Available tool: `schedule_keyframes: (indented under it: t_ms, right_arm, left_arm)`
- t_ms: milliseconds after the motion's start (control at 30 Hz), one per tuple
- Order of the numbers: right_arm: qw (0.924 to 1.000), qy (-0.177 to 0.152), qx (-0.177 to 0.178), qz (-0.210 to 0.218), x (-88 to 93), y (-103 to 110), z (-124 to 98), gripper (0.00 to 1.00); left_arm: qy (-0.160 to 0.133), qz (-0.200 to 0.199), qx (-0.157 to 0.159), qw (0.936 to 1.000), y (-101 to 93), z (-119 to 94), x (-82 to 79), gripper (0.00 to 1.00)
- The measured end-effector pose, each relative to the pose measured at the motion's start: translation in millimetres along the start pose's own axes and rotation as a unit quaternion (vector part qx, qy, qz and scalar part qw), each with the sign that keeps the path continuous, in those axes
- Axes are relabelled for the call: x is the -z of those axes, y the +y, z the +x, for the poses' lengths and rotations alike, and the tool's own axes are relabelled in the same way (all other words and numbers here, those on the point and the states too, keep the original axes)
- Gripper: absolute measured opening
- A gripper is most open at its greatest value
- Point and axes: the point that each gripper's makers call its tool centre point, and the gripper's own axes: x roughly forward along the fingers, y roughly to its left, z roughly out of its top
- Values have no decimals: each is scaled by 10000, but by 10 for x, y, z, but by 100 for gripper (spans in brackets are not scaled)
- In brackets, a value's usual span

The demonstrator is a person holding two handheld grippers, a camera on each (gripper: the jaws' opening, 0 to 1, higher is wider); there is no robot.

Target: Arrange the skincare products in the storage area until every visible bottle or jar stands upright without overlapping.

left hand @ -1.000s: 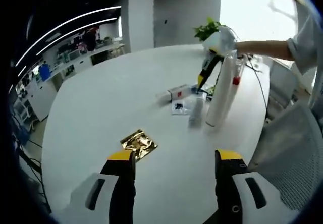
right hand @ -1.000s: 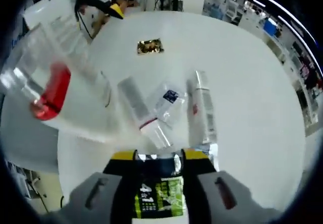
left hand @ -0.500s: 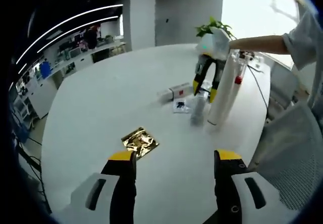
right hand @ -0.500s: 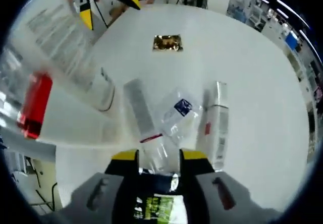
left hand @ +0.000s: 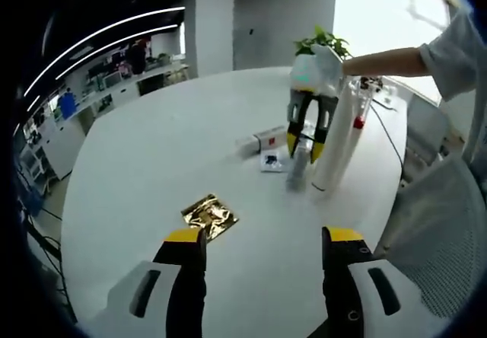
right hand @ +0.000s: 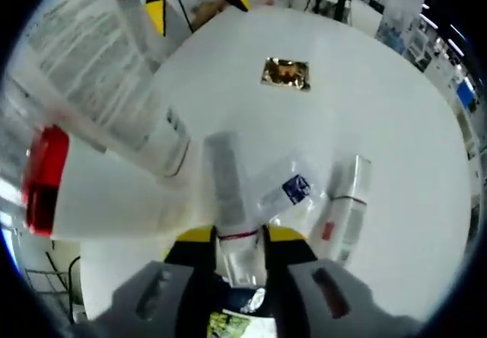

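Evidently the step in hand was the pickup of the frosted grey tube with the red band [right hand: 228, 201], which lay flat on the round white table [left hand: 152, 148]. In the right gripper view the right gripper [right hand: 239, 235] had its yellow-tipped jaws standing narrowly apart on either side of the tube's lower end; whether the pads already pressed on it could not be told. Just beside the tube lay a clear plastic sachet with a blue label [right hand: 285, 189] and a white box with a red mark [right hand: 342, 201], both also flat. A tall white tube with grey print [right hand: 99, 87] stood upright near them, beside a clear bottle with a red cap [right hand: 44, 178].

The left gripper [left hand: 262, 239] hung well apart from the cluster, jaws wide and holding nothing, with a gold foil sachet [left hand: 208, 217] just ahead of it.

To do this well, the right jaws probably needed to close squarely across the tube's body, clear of the sachet, then swing it onto its flat end in bare space away from the tall tube.
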Motion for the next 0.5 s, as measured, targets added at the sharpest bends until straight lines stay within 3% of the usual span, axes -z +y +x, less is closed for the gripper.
schedule_keyframes:
  t_ms: [500]
  right_arm:
    - [9996,132,65,-237,1,-17,6,19]
  left_arm:
    - [14,-2,-33,10000,8,-24,23,58]
